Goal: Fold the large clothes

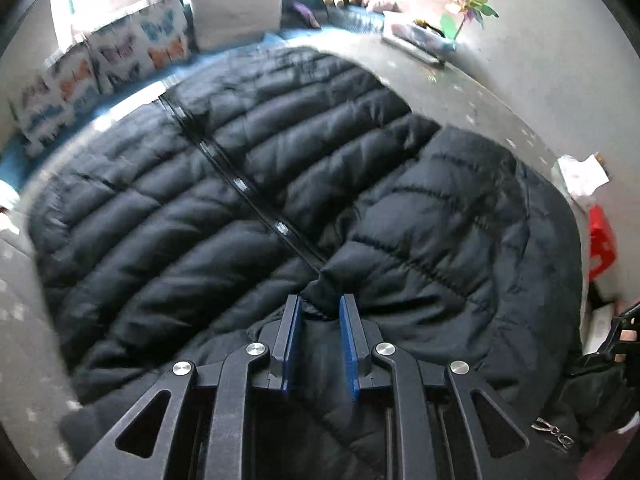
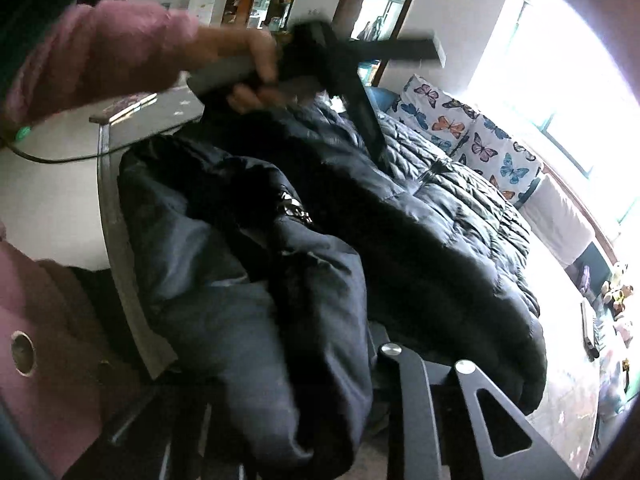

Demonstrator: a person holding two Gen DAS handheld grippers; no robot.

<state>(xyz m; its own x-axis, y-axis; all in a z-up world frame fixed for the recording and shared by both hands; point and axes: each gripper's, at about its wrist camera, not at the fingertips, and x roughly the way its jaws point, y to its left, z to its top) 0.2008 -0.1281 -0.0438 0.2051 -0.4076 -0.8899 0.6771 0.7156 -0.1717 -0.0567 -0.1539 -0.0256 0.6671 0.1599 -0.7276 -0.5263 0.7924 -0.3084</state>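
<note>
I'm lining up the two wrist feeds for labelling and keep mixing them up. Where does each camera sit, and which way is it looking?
Left wrist view: sits on the left claw, looking down along its blue pads, which pinch the black puffer jacket on the table; only claw parts show.
Right wrist view: sits on the right claw, fingertips hidden under lifted jacket fabric, facing across the table; the person's left hand and pink sleeve show.
Shared: the jacket and the butterfly cushions.

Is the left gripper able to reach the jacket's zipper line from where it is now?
Probably yes: the left gripper already pinches jacket fabric, and the zipper line runs uncovered straight ahead of it.
</note>
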